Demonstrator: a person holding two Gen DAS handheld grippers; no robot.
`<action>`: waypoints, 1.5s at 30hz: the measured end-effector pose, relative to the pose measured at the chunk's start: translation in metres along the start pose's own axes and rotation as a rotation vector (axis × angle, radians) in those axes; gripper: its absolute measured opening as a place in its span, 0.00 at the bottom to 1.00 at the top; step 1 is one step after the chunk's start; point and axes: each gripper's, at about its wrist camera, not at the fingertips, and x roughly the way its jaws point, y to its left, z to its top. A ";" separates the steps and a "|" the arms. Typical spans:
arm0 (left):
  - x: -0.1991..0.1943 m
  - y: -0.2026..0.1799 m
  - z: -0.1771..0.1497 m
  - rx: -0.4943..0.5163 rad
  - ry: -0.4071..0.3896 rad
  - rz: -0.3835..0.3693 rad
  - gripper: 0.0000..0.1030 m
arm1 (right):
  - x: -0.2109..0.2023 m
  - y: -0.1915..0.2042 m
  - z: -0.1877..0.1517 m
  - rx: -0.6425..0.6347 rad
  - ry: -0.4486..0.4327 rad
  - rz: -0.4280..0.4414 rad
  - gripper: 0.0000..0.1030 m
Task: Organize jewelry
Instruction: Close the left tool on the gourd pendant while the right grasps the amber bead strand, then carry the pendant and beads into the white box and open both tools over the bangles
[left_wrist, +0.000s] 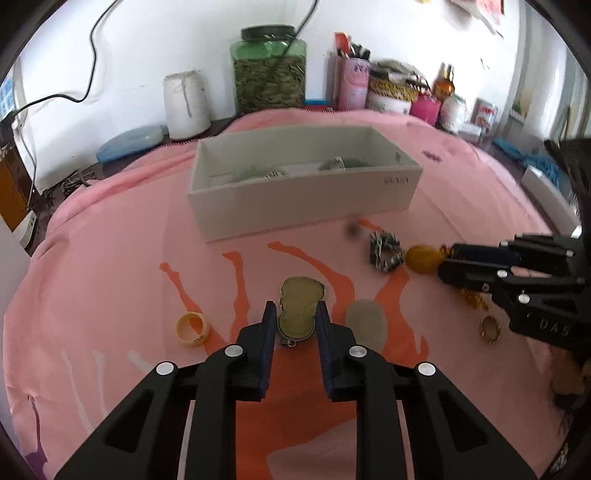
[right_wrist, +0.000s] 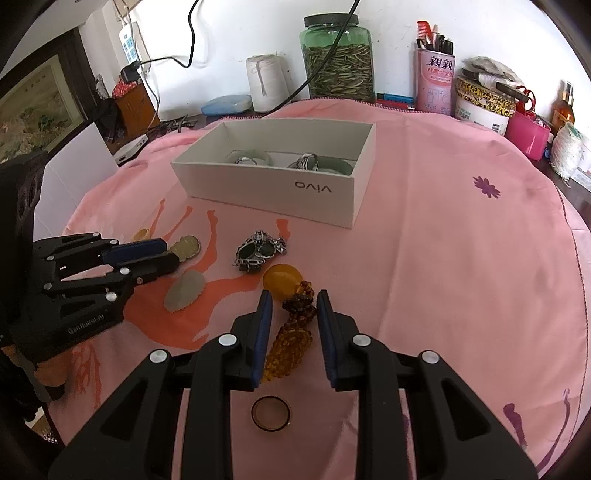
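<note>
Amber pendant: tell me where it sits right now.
In the right wrist view the amber pendant lies on the pink cloth just ahead of the right gripper, beside the silver bracelet, with its beaded tassel trailing back between the fingers.

My left wrist view looks low and close along its fingers from the near left, my right wrist view likewise from the near right, both facing the far wall and sharing the white box (left_wrist: 303, 181) (right_wrist: 280, 173) on the pink cloth (left_wrist: 110, 258) (right_wrist: 443, 258).
</note>
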 end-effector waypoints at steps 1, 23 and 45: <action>-0.004 0.002 0.001 -0.008 -0.017 0.006 0.21 | -0.002 -0.001 0.000 0.005 -0.007 0.003 0.23; -0.030 0.003 0.007 -0.019 -0.123 0.017 0.21 | -0.012 0.006 0.001 -0.034 -0.076 0.013 0.14; -0.007 0.011 0.097 -0.030 -0.180 0.081 0.21 | -0.018 -0.019 0.101 0.057 -0.162 0.052 0.14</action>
